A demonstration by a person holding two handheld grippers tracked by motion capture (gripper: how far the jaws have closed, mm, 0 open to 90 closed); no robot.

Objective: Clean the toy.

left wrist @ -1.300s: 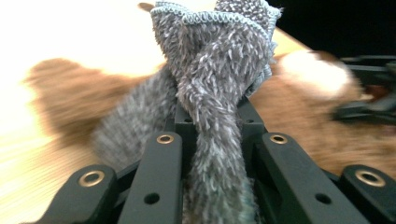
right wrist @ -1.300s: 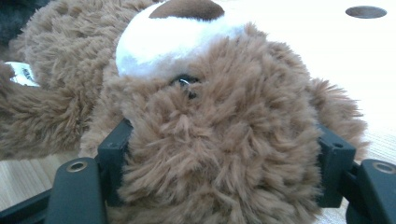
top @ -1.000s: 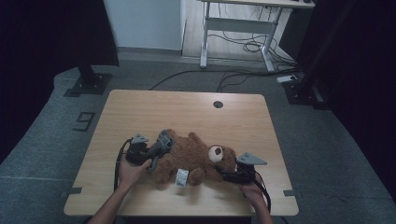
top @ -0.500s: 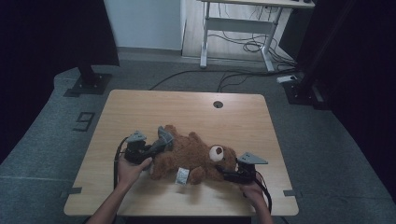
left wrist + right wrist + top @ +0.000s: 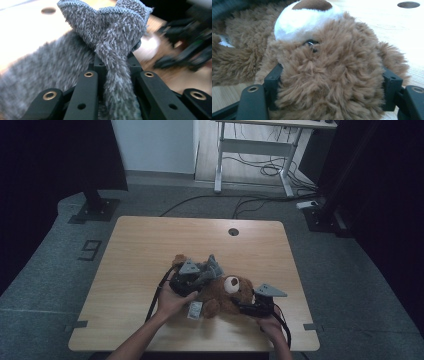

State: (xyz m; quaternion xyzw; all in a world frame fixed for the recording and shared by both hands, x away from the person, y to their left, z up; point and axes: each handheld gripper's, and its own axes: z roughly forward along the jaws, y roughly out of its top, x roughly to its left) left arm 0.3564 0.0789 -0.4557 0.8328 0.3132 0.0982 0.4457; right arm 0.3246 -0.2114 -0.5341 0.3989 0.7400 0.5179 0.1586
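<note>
The wooden table (image 5: 150, 250) carries a brown teddy bear (image 5: 227, 295) lying toward its 6 o'clock edge. The right gripper (image 5: 255, 307) sits at the bear's 3 o'clock, its jaws spread wide around the bear's head and pressed into the fur on both sides. The left gripper (image 5: 192, 281), at the bear's 10 o'clock, pinches a fold of grey fuzzy cloth (image 5: 112, 32) draped over the bear's body.
</note>
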